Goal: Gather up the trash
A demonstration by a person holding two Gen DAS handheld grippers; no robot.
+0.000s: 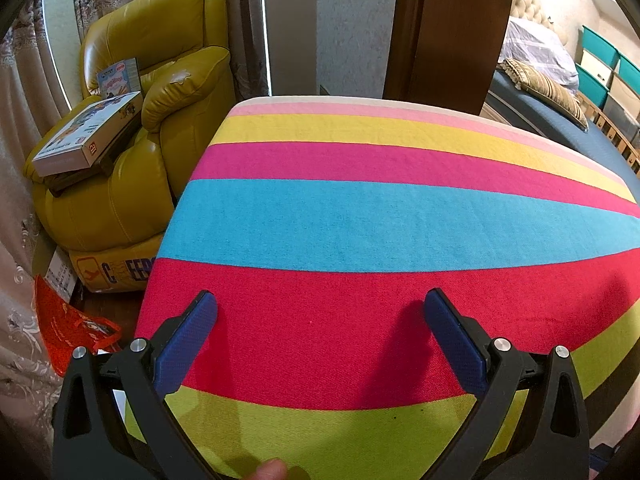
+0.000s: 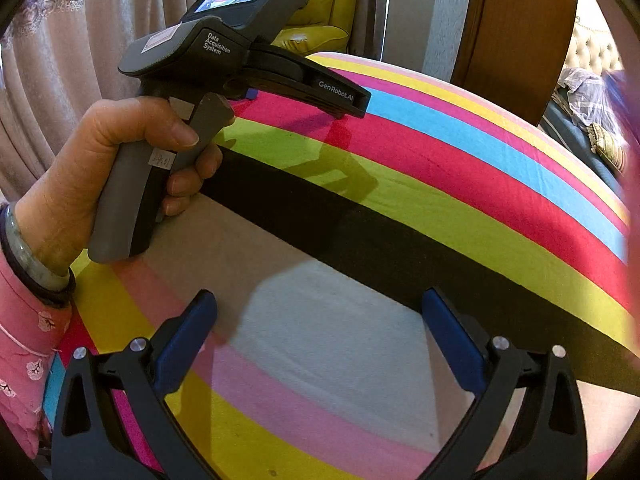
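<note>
My left gripper (image 1: 320, 304) stands open just above a striped cloth (image 1: 360, 220) that covers a table, with nothing between its blue fingers (image 1: 192, 336). My right gripper (image 2: 320, 304) is open too, over the grey and pink stripes of the same cloth (image 2: 440, 184), and holds nothing. In the right wrist view a hand (image 2: 100, 168) grips the handle of the left gripper's body (image 2: 240, 56), which hovers over the red stripe. No piece of trash shows on the cloth in either view.
A yellow leather armchair (image 1: 152, 128) with boxes (image 1: 88, 136) on it stands left of the table. A red bag (image 1: 68, 328) lies on the floor by a curtain. A wooden door (image 1: 448, 28) and a bed with a pillow (image 1: 548, 88) are behind.
</note>
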